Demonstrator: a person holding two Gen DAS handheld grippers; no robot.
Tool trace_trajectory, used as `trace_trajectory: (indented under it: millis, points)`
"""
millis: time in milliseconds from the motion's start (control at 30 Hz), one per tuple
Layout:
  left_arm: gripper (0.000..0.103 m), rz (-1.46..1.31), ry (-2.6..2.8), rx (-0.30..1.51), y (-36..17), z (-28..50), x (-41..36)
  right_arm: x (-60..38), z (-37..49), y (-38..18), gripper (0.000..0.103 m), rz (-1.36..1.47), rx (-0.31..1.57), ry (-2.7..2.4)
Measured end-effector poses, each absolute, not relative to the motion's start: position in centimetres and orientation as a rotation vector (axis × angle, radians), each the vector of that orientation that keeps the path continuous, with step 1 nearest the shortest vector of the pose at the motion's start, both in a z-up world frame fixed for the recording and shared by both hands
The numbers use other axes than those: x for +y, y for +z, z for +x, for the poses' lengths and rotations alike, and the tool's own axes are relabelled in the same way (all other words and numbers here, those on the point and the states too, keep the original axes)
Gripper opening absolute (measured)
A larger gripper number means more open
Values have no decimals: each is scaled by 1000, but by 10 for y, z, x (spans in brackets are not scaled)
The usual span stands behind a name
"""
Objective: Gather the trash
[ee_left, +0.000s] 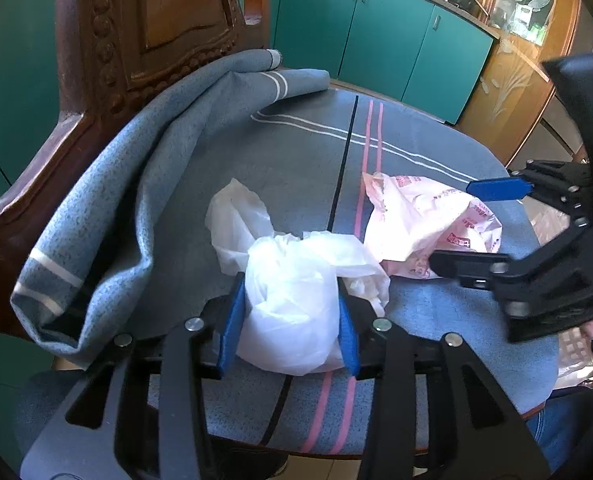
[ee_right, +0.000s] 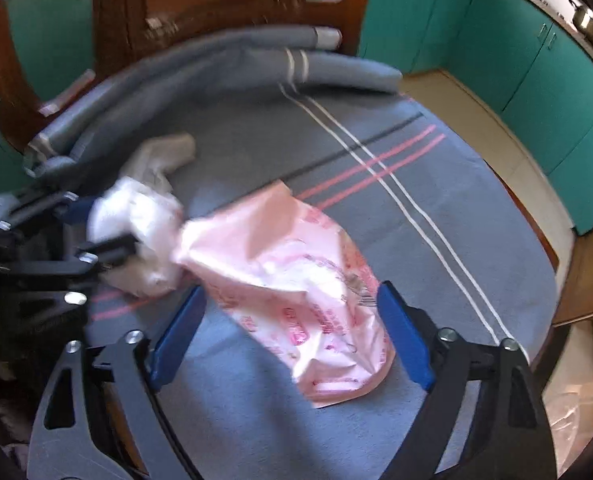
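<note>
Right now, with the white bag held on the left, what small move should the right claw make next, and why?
Probably close the right claw. Its blue fingers stand wide open on both sides of the crumpled pink printed plastic bag, which lies on the blue striped cloth. The left claw already pinches the crumpled white plastic bag.

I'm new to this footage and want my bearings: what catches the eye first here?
The white plastic bag stands out first, squeezed between the blue fingers of the left gripper at the near edge of the chair seat's blue striped cloth. Just right of it lies a crumpled pink printed bag, with the right gripper open around it, not yet closed. Behind both rises the carved wooden chair back.
</note>
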State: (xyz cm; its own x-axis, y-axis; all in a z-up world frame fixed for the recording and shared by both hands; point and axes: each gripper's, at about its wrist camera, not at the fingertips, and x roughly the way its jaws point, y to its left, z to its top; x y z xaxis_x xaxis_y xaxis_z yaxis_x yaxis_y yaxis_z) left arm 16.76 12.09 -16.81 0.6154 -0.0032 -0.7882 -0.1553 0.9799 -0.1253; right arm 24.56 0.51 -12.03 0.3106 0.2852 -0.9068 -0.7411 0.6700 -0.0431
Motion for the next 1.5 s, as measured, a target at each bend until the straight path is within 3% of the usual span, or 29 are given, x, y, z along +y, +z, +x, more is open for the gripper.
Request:
trace_trajectory:
  millis: [233, 400, 500, 633, 733, 833, 1200, 1500]
  points:
    - [45, -178, 95, 907, -169, 169, 120, -4, 265, -141, 84, -411, 1098, 590]
    - [48, -178, 101, 915, -170, 172, 118, -17, 258, -136, 44, -316, 1106, 550]
    - [49, -158, 108, 916, -171, 174, 112, -33, 248, -132, 40, -232, 1102, 520]
    - [48, -138, 118, 914, -169, 177, 106, -50, 233, -124, 38, -166, 1066, 506]
    - [30, -138, 110, 913, -168, 177, 101, -65, 225, -115, 38, -127, 1023, 497]
    - [24, -122, 105, 898, -165, 178, 94, -84, 222, -108, 38, -87, 975, 498]
    - [25, -23, 179, 787, -127, 156, 67, -145, 210, -86, 38, 82, 851, 504]
    - [25, 20, 173, 786, -121, 147, 49, -139, 200, -87, 38, 15, 826, 477]
